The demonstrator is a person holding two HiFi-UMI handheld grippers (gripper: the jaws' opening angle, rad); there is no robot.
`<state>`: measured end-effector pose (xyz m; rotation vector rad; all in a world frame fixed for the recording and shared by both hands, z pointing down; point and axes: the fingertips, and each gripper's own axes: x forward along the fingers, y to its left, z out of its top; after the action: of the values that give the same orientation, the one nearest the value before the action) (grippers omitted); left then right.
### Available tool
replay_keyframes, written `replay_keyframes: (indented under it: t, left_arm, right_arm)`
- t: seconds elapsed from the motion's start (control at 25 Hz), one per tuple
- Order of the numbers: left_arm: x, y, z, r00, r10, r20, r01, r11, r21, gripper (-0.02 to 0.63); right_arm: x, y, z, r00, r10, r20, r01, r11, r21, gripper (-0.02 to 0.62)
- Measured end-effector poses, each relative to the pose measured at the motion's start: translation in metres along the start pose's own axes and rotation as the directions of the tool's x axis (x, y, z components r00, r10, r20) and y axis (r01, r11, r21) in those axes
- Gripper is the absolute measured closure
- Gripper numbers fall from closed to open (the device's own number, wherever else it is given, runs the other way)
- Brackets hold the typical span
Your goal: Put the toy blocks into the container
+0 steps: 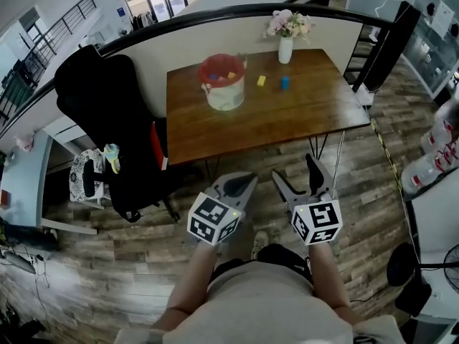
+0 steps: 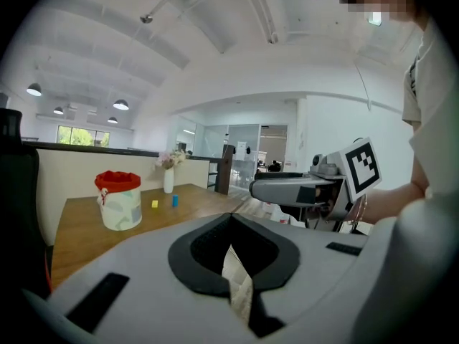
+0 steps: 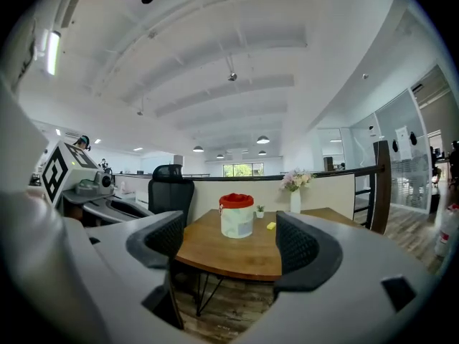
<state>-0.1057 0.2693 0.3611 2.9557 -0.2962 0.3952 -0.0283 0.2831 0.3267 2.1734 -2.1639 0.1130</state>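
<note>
Jaws spread empty on the right gripper (image 3: 233, 242), pressed together on the left gripper (image 1: 242, 185); light, rigid toy blocks (image 1: 261, 81) are judged best pinched across flat sides.

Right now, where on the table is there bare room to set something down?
The near half of the table is bare, from the container to the front edge; so is the right end past the blue block. It's crowded at the far side: container, yellow block, blue block and flower vase.

White container (image 1: 224, 95) with red rim; yellow block (image 1: 261, 81); blue block (image 1: 285, 82); brown table (image 1: 287, 120); black chair (image 1: 100, 99).
</note>
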Motion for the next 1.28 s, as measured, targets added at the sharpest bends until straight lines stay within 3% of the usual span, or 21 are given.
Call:
replay_keyframes:
  t: [0.28, 0.56, 0.96, 1.28]
  left_arm:
    - [0.056, 0.022, 0.018, 1.0, 0.026, -0.003, -0.026, 0.999, -0.027, 0.591]
    - [0.087, 0.027, 0.017, 1.0, 0.014, -0.025, -0.015, 0.999, -0.037, 0.592]
    - [0.125, 0.044, 0.007, 0.998, -0.022, -0.064, 0.018, 0.998, -0.062, 0.591]
    - [0.167, 0.092, 0.017, 0.997, -0.048, -0.063, 0.043, 0.996, -0.077, 0.592]
  right_arm:
    - [0.042, -0.04, 0.009, 0.997, 0.072, 0.01, -0.072, 0.997, 0.005, 0.201]
    - [0.054, -0.06, 0.0, 0.996, 0.089, 0.003, -0.089, 0.996, 0.033, 0.199]
    - [0.068, -0.1, -0.023, 0.999, 0.023, -0.043, -0.02, 0.997, 0.077, 0.199]
    - [0.115, -0.132, -0.032, 0.997, -0.014, -0.073, 0.02, 0.997, 0.08, 0.199]
